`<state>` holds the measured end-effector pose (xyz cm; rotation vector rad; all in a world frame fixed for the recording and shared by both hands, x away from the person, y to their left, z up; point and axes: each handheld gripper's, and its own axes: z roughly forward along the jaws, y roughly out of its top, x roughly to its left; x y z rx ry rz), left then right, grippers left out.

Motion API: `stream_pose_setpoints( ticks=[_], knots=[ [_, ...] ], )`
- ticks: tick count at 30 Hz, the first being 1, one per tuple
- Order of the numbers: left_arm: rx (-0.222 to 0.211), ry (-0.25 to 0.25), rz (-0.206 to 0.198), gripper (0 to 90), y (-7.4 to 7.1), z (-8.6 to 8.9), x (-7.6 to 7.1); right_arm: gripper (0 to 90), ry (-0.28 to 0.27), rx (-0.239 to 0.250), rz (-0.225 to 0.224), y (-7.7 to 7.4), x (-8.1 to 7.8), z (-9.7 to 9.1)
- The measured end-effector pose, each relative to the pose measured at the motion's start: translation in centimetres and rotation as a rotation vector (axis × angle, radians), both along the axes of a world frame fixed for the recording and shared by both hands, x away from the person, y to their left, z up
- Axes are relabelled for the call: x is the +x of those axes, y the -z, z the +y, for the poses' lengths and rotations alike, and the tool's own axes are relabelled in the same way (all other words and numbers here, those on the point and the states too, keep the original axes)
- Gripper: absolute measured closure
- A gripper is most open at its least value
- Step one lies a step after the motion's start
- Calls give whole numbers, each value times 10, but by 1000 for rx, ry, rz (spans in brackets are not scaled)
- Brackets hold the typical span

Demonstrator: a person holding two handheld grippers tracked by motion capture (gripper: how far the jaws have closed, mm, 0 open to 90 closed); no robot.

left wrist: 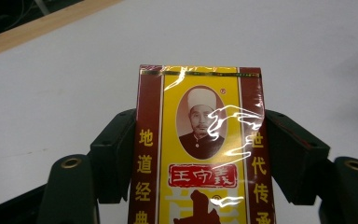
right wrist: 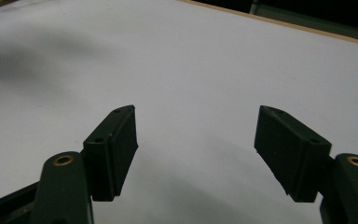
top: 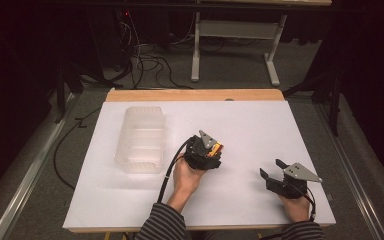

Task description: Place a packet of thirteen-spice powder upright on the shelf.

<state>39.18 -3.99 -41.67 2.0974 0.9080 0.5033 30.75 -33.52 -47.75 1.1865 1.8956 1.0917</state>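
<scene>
Box of red and yellow card sits clamped between the left gripper pads at table centre; squeezing harder would crush it, so a level carry suits. Right gripper, at four o'clock, rests with jaws apart. Clear bin, at ten o'clock, looks empty.

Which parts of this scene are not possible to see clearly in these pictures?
- Red and yellow printed box: its lower end is cut off by the bottom edge of the left gripper view; in the high view the left gripper covers most of it.
- Translucent plastic bin: what is inside is too hazy to tell in the high view.
</scene>
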Motion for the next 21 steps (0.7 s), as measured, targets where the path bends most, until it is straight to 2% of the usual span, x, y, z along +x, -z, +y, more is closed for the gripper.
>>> stream_pose_setpoints(
  ticks=[10,21],
  knots=[
    [-11,-31,-41,327,-10,17,-6,305,0,0,-2,0,0,0],
    [-27,-53,-37,326,-11,30,-6,305,1,2,-2,0,0,0]
  ],
)
